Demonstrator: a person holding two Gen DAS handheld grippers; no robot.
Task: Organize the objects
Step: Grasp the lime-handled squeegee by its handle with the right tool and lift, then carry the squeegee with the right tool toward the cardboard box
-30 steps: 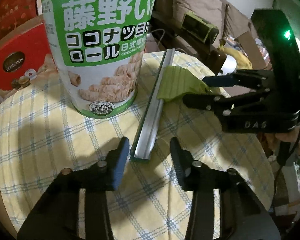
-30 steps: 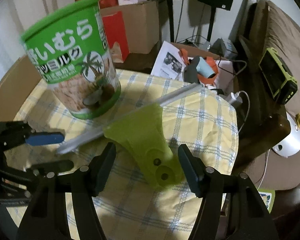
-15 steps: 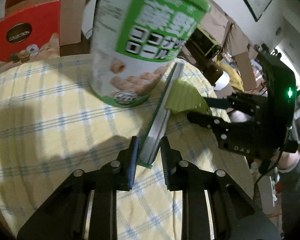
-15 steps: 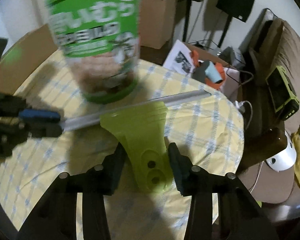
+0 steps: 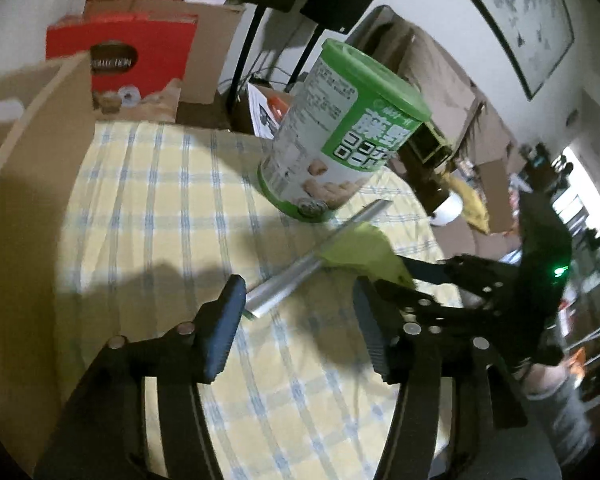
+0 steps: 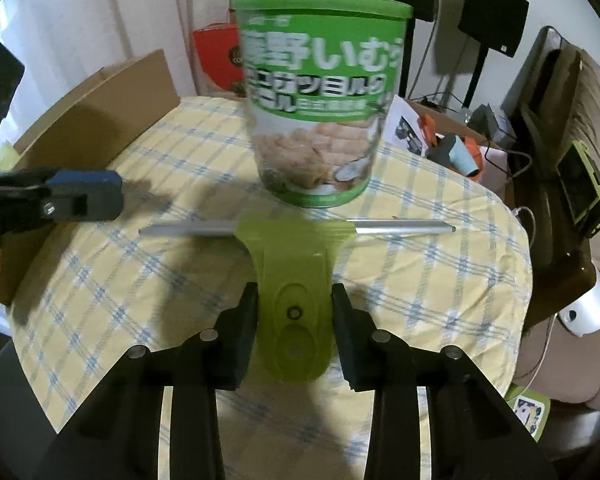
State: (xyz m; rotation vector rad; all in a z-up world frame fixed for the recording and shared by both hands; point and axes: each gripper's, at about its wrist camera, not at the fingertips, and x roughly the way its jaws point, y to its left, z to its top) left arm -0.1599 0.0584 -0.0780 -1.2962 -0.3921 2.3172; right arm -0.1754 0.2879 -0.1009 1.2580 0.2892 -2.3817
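Note:
A green squeegee [image 6: 292,280] with a grey metal blade bar [image 6: 400,226] lies on the yellow checked tablecloth [image 6: 440,280]. My right gripper [image 6: 294,320] is shut on its green handle. In the left wrist view the bar [image 5: 300,272] runs between my left gripper's [image 5: 300,320] wide open fingers, which do not touch it. A green and white snack can [image 6: 316,104] stands upright just behind the bar; it also shows in the left wrist view [image 5: 340,148].
An open cardboard box [image 5: 28,168] stands at the table's left side. A red gift box [image 5: 120,56], speaker stands and clutter sit behind the table. A brown sofa [image 6: 580,128] with a green device is on the right.
My left gripper was shut on the blade bar's end half a second ago; now it has opened and drawn back. My right gripper stays closed on the squeegee handle and has turned it square to the can.

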